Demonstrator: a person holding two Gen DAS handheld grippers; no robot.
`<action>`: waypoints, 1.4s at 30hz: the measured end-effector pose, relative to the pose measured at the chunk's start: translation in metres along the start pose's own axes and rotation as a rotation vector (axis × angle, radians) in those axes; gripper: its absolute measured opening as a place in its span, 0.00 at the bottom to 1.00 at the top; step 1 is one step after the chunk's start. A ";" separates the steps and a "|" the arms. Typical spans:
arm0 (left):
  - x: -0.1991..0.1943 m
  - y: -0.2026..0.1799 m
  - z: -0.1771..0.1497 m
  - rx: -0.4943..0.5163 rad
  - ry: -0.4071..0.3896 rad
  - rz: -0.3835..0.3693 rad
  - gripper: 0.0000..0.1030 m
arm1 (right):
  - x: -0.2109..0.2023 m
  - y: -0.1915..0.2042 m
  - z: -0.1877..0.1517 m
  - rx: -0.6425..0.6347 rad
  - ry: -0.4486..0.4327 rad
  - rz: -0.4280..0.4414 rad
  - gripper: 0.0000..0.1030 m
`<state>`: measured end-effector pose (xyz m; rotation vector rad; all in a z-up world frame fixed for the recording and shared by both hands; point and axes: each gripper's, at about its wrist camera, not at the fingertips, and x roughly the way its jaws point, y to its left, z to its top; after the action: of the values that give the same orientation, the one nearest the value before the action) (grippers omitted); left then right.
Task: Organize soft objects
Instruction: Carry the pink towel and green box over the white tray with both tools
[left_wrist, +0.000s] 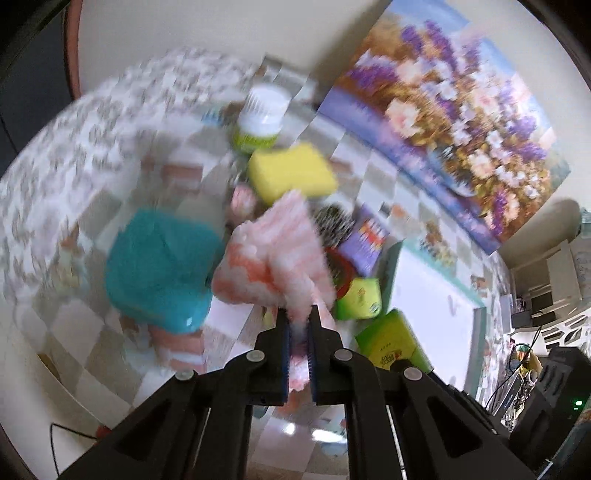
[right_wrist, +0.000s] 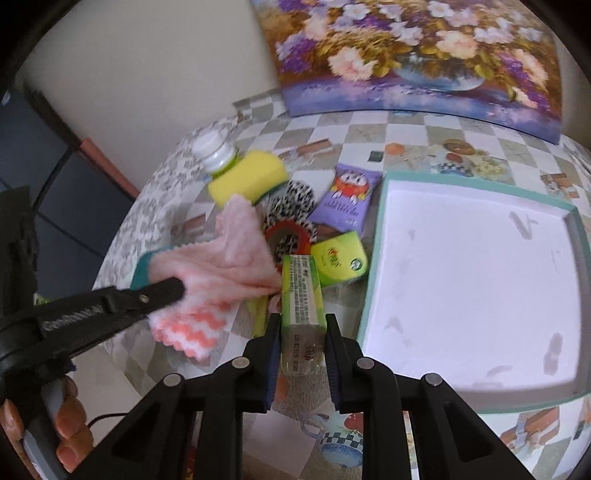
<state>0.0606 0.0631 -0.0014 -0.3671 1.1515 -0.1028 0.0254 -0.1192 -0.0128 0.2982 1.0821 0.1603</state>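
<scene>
My left gripper (left_wrist: 299, 314) is shut on a fluffy pink-and-white cloth (left_wrist: 273, 258), which hangs lifted above the table. The right wrist view shows the same cloth (right_wrist: 229, 258) bunched in the left gripper (right_wrist: 177, 291), with a hand (right_wrist: 70, 424) on its handle. A teal cloth (left_wrist: 159, 266) lies left of the pink one, and a yellow sponge (left_wrist: 291, 173) lies behind it. My right gripper (right_wrist: 303, 321) is shut on a long green box (right_wrist: 301, 295), raised off the table. The blue-rimmed white tray (right_wrist: 472, 280) to the right is empty.
A white-capped bottle (right_wrist: 214, 151) lies behind the sponge (right_wrist: 247, 177). A black-and-white scrunchie (right_wrist: 291, 210), a purple packet (right_wrist: 347, 199) and a small green box (right_wrist: 340, 262) crowd the tray's left side. A flower painting (right_wrist: 413, 55) leans on the wall. The table edge (right_wrist: 110, 258) curves away at left.
</scene>
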 end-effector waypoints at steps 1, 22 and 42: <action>-0.007 -0.005 0.005 0.010 -0.017 -0.007 0.08 | -0.004 -0.002 0.003 0.006 -0.008 -0.010 0.23; -0.037 -0.172 0.021 0.309 -0.143 -0.202 0.08 | -0.087 -0.093 0.059 0.244 -0.246 -0.215 0.23; 0.121 -0.216 -0.032 0.468 0.089 -0.055 0.08 | -0.027 -0.218 0.028 0.523 -0.082 -0.406 0.23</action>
<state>0.1037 -0.1782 -0.0457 0.0220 1.1657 -0.4314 0.0343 -0.3383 -0.0467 0.5392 1.0699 -0.5015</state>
